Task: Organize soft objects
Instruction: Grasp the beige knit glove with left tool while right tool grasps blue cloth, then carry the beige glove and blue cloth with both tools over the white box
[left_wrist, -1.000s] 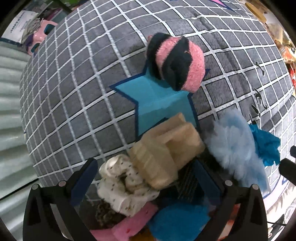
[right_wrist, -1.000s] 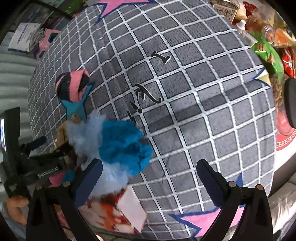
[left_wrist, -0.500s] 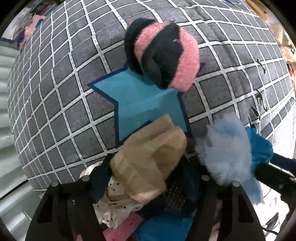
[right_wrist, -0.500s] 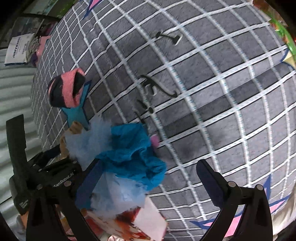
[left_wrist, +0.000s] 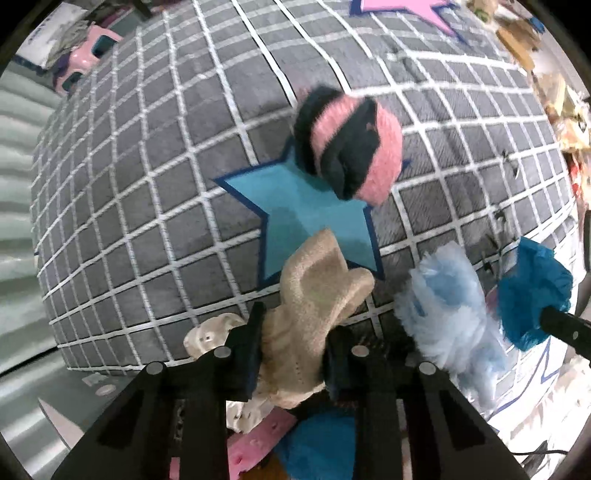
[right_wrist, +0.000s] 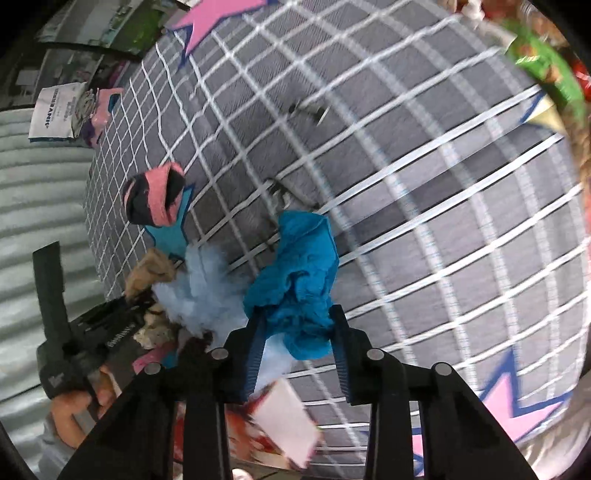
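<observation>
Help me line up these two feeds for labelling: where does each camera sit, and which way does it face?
Left wrist: sits on the left gripper, looking along its fingers at the clamped beige sock and the grid blanket.
Right wrist: sits on the right gripper, facing the teal cloth it grips; the left gripper and holding hand show at left.
Shared: pink-and-navy sock ball, fluffy light-blue item.

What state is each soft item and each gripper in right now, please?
left gripper: shut on the beige cloth.
right gripper: shut on the teal cloth.
pink-and-black sock ball: rolled up, lying free on the blue star.
pale blue fluffy item: loose, ungripped.
</observation>
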